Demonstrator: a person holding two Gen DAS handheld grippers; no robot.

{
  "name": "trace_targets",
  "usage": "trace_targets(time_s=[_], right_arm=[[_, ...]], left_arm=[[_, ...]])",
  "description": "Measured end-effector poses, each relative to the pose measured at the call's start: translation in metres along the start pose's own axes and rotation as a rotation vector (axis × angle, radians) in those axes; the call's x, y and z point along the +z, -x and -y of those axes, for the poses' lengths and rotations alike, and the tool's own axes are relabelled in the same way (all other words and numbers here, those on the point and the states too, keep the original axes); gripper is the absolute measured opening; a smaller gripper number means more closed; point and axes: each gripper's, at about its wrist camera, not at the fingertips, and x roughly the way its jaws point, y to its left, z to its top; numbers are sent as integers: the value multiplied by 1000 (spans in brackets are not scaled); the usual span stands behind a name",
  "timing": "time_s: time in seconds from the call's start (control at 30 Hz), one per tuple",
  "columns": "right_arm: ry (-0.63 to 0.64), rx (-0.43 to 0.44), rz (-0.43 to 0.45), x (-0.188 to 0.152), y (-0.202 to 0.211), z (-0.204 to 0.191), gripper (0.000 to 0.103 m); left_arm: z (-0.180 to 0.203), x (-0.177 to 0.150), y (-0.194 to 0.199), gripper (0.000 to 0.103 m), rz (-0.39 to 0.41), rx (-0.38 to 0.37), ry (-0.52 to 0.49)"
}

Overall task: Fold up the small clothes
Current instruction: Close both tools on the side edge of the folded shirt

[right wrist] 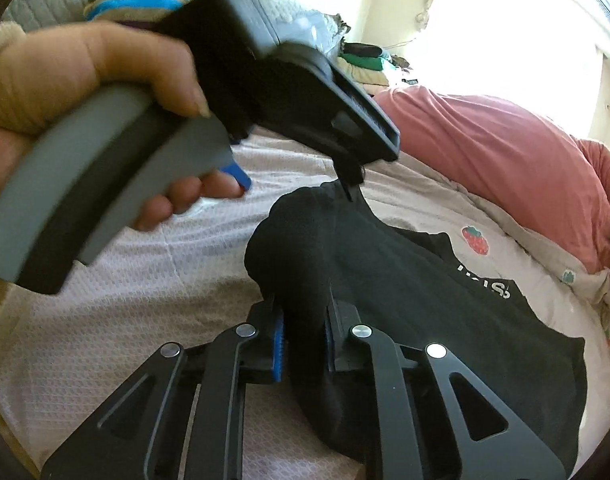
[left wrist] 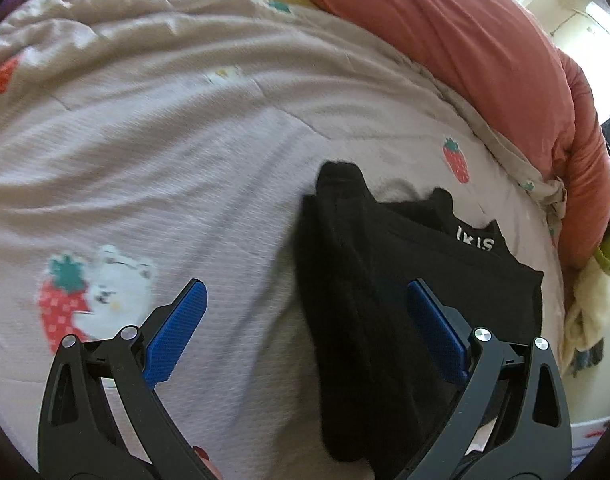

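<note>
Your right gripper (right wrist: 301, 344) pinches the black garment (right wrist: 405, 292) between its fingers; your left gripper (left wrist: 307, 312) hovers spread wide above the bed (left wrist: 185, 152).

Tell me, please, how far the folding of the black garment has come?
Done: the black garment already lies partly doubled on the quilt. In hand: the right gripper is shut on a fold of it, while the left gripper hangs open above it. Left: the fold is not yet laid flat.
</note>
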Motion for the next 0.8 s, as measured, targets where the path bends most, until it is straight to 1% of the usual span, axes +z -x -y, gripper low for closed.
trace_targets(time_s=[0.07,0.2,0.23,0.27,0.3,0.33,0.37,0.4,0.47,0.53,0.57,0.6,0.63,0.7,0.8], right_arm=[[-25,12,6,0,2,5,13],[-53,26,7,0,4,9,13],[-54,25,7,0,5,9,13],[-55,24,8,0,5,9,13],[-54,23,8,0,5,8,13],[-54,23,8,0,5,9,13],[-55,22,8,-1,3,10,13],[-57,22,8,-1,3,10,13],[-63,24,8,0,2,13,13],[-69,24,8,-1,2,13,13],[-72,25,8,-1,2,13,13],[-75,25,8,-1,3,14,13],[-78,25,8,-1,3,14,13],[-80,25,10,0,4,13,12],[-82,24,16,0,7,14,12]], left_arm=[[4,1,-8,93,-22,-21,-1],[12,1,-16,93,-32,-38,-20],[14,2,-18,90,-32,-41,-26],[16,2,-19,85,-32,-45,-31],[17,2,-21,73,-33,-47,-36],[20,2,-22,66,-36,-48,-44],[20,1,-22,56,-39,-51,-48],[22,0,-23,54,-42,-54,-51],[23,-1,-24,47,-44,-63,-55],[24,-2,-24,28,-42,-64,-62],[25,-3,-23,25,-39,-66,-67],[26,-4,-22,19,-36,-64,-71],[27,-5,-21,16,-31,-66,-77],[28,-6,-17,11,-23,-71,-82],[31,-8,-12,9,-7,-68,-95]])
